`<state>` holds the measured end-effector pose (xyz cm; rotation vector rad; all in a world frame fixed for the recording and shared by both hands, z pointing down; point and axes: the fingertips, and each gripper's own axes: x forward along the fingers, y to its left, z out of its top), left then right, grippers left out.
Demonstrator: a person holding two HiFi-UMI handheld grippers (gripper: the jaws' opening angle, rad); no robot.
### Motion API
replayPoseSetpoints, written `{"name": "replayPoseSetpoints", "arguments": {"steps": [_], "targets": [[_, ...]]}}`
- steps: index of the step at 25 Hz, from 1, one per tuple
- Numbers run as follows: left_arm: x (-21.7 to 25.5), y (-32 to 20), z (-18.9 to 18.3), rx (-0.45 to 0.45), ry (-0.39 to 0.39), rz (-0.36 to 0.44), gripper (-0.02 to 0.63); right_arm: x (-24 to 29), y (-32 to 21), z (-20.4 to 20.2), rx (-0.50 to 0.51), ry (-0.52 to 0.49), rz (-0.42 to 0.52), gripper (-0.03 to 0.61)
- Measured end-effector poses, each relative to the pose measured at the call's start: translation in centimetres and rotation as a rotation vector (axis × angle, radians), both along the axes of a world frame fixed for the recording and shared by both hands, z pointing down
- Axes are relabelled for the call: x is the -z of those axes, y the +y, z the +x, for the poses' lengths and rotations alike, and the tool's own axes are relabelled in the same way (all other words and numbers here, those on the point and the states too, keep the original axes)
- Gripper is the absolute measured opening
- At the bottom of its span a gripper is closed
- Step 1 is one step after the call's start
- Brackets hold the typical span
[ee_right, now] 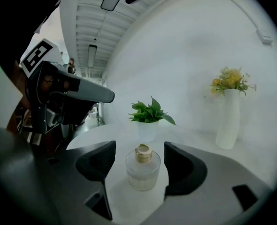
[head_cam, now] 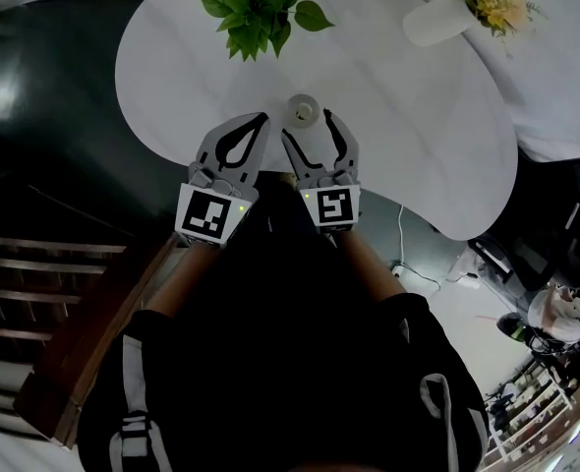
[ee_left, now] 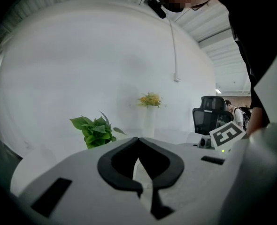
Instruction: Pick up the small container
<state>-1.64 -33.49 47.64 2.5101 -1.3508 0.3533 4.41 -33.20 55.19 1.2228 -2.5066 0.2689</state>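
Small container (ee_right: 142, 170): upright on white counter (head_cam: 388, 116), between jaws of right claw (ee_right: 139, 154), untouched | right claw: open | left claw (ee_left: 138, 142): closed, empty

Person wore black clothing (head_cam: 270, 362), with a pale stripe (head_cam: 133, 367) down each side.

Left claw (head_cam: 261, 118): light grey shell, with black pads (ee_left: 106, 168) lining the inner edges in a curved outline. There was a dark rectangular slot (ee_left: 51, 197) in the casing.

Right claw (head_cam: 308, 126): same grey and black build.

Each carried a white cube printed with a black square marker, the left cube (head_cam: 211, 214) and the right cube (head_cam: 331, 206). A small green light (head_cam: 242, 206) glowed at each cube's edge.
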Motion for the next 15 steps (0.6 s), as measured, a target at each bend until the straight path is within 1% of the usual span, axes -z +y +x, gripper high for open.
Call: {"name": "replayPoseSetpoints", "arguments": {"steps": [6, 7, 10, 11, 15], "targets": [[-2.1, -0.7, 0.0, -0.050, -0.014, -0.025, 0.008, -3.2, -0.7, 0.0, -0.018, 0.049, -0.043, 0.331], [-2.5, -0.8, 0.1, -0.053, -0.016, -0.034, 0.008, -3.5, -0.8, 0.0, -0.021, 0.050, -0.048, 0.331], [-2.9, -1.4, 0.4, -0.095, -0.048, -0.003, 0.008, -4.4, -1.3, -0.2, -0.031, 0.055, -0.057, 0.331], [-3.2, -1.5, 0.5, -0.104, -0.053, -0.004, 0.008, -4.7, -1.4, -0.2, -0.036, 0.056, -0.060, 0.331], [-4.4, -1.3, 0.6, -0.117, -0.053, -0.037, 0.008, -5.7, -2.0, -0.4, -0.041, 0.051, -0.052, 0.331]]}}
